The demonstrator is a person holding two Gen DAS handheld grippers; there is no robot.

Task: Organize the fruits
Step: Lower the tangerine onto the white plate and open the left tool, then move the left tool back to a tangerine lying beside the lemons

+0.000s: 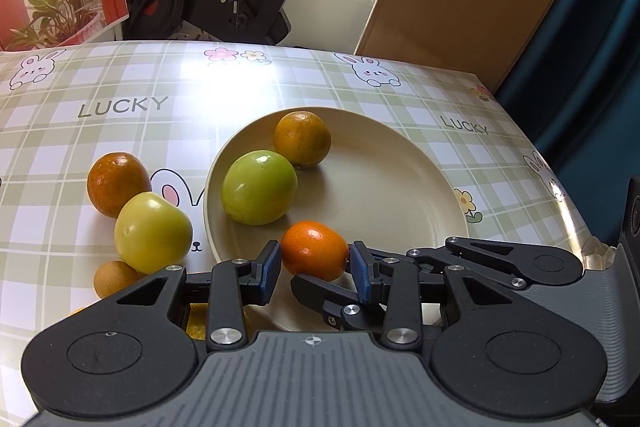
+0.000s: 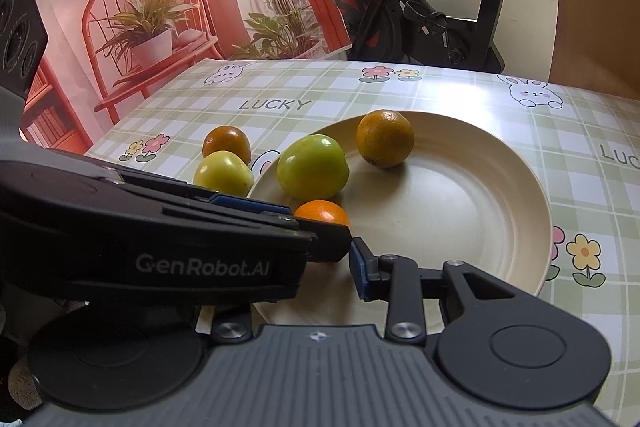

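Here, small orange fruit [image 1: 314, 250] clamped between pads of left tool [image 1: 316, 263] over near rim of cream plate [image 1: 400, 183], right tool [image 2: 320, 255] closed and empty beside it, green fruit [image 1: 259, 193] and yellowish orange [image 1: 302, 138] on plate, other fruit [image 1: 152, 238] on table [image 1: 120, 131] left of plate.

Right tool [image 2: 320, 259] half-hidden behind left tool [image 2: 224, 223]

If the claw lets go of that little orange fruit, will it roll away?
Probably only a little. The small orange fruit is round and shiny, so it could roll or slip from the left claw. But it sits over the cream plate, whose raised rim would likely stop it. It looks firm, not squishy.
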